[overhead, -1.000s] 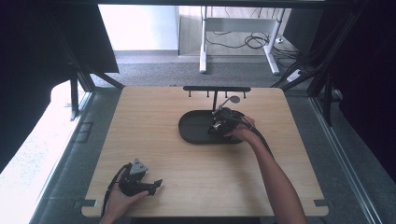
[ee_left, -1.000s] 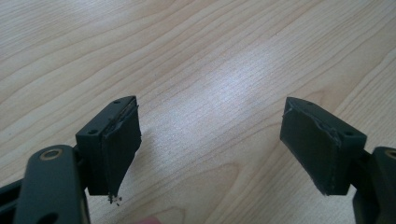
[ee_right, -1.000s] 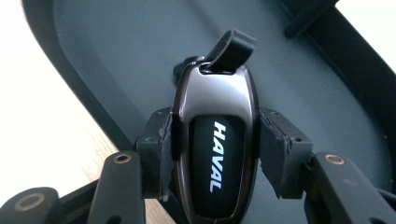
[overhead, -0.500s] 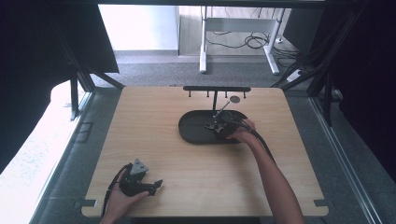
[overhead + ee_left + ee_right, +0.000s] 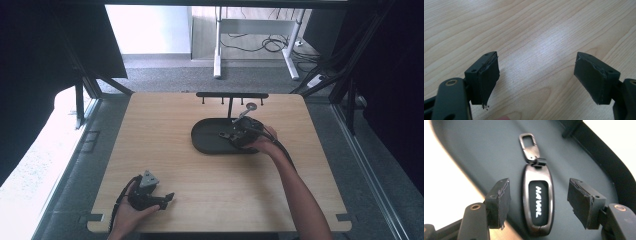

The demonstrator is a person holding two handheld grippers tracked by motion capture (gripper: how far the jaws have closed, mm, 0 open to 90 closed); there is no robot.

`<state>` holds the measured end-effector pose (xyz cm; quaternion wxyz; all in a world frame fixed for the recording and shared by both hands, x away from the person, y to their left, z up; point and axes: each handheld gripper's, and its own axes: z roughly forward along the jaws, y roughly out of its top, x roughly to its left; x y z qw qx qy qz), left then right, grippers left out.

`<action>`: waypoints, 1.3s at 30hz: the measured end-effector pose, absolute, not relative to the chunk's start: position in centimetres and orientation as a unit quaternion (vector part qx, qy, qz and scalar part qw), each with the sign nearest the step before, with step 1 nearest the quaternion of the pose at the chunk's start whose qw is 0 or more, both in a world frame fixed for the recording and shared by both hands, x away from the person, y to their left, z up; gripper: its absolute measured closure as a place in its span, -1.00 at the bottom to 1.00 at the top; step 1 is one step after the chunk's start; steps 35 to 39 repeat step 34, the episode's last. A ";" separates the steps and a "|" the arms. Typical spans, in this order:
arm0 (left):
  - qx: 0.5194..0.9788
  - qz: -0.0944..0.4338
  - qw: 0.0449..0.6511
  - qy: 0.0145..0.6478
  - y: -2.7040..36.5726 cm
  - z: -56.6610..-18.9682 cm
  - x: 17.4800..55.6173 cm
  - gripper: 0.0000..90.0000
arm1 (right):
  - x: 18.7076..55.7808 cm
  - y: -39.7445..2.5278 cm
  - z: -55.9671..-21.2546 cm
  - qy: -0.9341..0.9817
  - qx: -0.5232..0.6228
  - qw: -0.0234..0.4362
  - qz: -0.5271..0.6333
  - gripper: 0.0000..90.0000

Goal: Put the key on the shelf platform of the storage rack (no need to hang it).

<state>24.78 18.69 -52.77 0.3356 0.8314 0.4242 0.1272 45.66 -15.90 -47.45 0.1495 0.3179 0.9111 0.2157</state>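
The key fob (image 5: 537, 200) lay flat in the tray (image 5: 474, 147), a dark oval tray in the far right part of the table (image 5: 210, 170). The fob had a grey metal frame around a black middle panel with white letters, and a metal clasp (image 5: 529, 145) was joined to its far end. In the right gripper view the fob was between the two black jaws, but it touched neither of them; there was a clear gap on each side. The right gripper (image 5: 539, 203) was spread wide, and its jaws stood low over the near rim of the tray. In the high view the right gripper (image 5: 243, 134) was over the right part of the tray, and the right hand (image 5: 262, 145) held it from the near right side, with the forearm coming in from the bottom edge. Just behind the tray stood a black rack (image 5: 231, 95), a thin bar on a post with small hooks under it. One small pale round thing hung or leaned near the post, but it was too small to tell what it was. The left gripper (image 5: 165, 199) was well apart from the tray, at the near left edge of the table, held by the left hand (image 5: 131, 216). Its jaws were also spread wide, with nothing between them, and in the left gripper view only bare wood lay under the left gripper (image 5: 537, 80).
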 end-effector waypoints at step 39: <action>0.835 0.127 0.332 0.420 18.1 -53.0 24.7 -0.54 | 32.4 -23.0 -47.8 0.878 0.314 0.142 0.332 -0.18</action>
